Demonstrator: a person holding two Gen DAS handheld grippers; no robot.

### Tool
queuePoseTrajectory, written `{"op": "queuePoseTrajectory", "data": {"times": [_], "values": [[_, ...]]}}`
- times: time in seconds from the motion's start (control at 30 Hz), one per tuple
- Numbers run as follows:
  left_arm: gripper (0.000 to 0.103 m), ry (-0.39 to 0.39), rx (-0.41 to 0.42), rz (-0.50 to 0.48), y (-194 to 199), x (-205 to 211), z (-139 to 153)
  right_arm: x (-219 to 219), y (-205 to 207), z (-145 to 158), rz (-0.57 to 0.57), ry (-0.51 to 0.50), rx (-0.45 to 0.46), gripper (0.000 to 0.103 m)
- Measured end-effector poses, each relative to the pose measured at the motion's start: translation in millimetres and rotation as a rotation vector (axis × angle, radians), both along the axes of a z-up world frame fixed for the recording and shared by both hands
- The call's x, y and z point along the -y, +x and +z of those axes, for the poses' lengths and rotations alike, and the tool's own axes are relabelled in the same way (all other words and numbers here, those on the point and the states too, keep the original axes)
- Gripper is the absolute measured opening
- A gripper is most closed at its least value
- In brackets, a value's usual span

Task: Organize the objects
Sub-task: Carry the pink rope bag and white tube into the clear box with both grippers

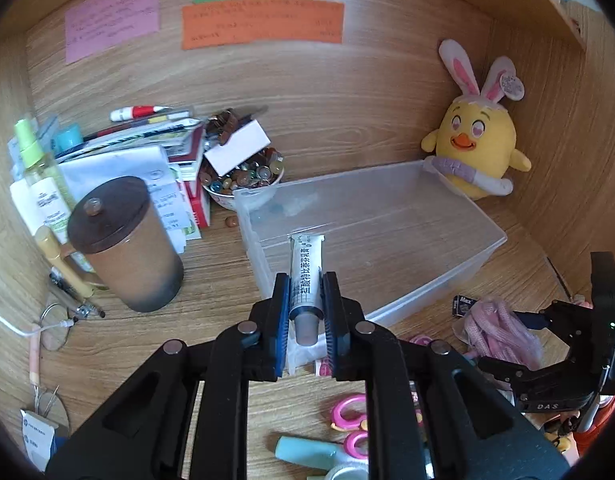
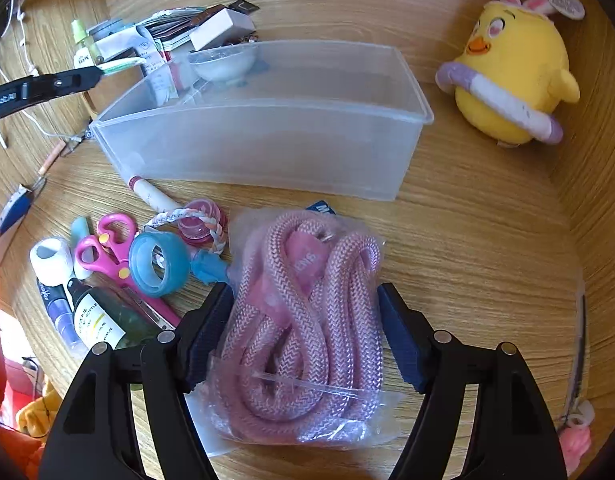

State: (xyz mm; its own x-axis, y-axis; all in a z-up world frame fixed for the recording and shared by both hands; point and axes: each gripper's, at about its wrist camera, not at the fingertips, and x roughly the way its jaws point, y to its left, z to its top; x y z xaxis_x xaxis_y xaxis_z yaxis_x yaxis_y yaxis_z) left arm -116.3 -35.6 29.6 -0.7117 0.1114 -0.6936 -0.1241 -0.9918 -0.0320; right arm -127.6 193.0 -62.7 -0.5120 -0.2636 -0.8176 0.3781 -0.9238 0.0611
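My left gripper [image 1: 305, 288] is shut on a white ointment tube [image 1: 306, 266] and holds it above the near rim of a clear plastic box [image 1: 439, 236]. The tube's tip points over the box. In the right wrist view the box [image 2: 267, 144] stands on the wooden desk, and my left gripper [image 2: 91, 74] shows at the far left with the tube's end. My right gripper [image 2: 305, 308] is open, its fingers on either side of a bagged pink rope [image 2: 303, 320] lying on the desk. The rope also shows in the left wrist view [image 1: 499, 332].
A yellow chick plush [image 1: 479, 148] sits behind the box on the right. A brown lidded cup [image 1: 127, 248], a bowl of beads [image 1: 243, 180] and a paper stack [image 1: 139, 148] stand to the left. Pink scissors [image 2: 111, 248], blue tape ring [image 2: 159, 264], bottles and a pen [image 2: 155, 196] lie near the front.
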Motion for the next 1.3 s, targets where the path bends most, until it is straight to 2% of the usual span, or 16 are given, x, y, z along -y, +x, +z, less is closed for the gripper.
{"op": "queuePoseTrajectory", "data": {"times": [0.33, 0.53, 0.7, 0.9, 0.97, 1.0, 1.07, 1.3], "values": [[0.015, -0.065, 0.115, -0.053, -45.5, -24.7, -22.5, -12.4, 14.4, 16.5, 0.012, -0.038, -0.067, 0.045], [0.015, -0.099, 0.169, -0.086, -60.0, -35.2, -36.1, -16.2, 18.4, 32.0, 0.003, -0.047, -0.110, 0.043], [0.017, -0.095, 0.151, -0.103, -57.7, -35.3, -30.4, -17.1, 21.3, 60.4, 0.010, -0.070, -0.177, 0.043], [0.036, -0.068, 0.098, -0.097, -45.1, -26.8, -13.3, -6.8, 4.2, 97.2, 0.008, -0.093, -0.270, 0.043], [0.045, -0.067, 0.075, -0.087, -38.0, -23.0, -6.8, -1.5, -4.6, 104.8, 0.006, -0.098, -0.290, 0.043], [0.048, -0.068, 0.061, -0.081, -33.7, -21.1, -3.9, 1.4, -9.8, 107.4, 0.004, -0.102, -0.295, 0.043], [0.059, -0.065, 0.036, -0.070, -24.1, -17.2, 2.6, 8.2, -22.3, 112.6, 0.004, -0.107, -0.304, 0.043], [0.080, -0.047, -0.025, -0.035, 12.1, -1.4, 12.3, 31.7, -67.7, 110.7, -0.008, -0.088, -0.282, 0.043]]}}
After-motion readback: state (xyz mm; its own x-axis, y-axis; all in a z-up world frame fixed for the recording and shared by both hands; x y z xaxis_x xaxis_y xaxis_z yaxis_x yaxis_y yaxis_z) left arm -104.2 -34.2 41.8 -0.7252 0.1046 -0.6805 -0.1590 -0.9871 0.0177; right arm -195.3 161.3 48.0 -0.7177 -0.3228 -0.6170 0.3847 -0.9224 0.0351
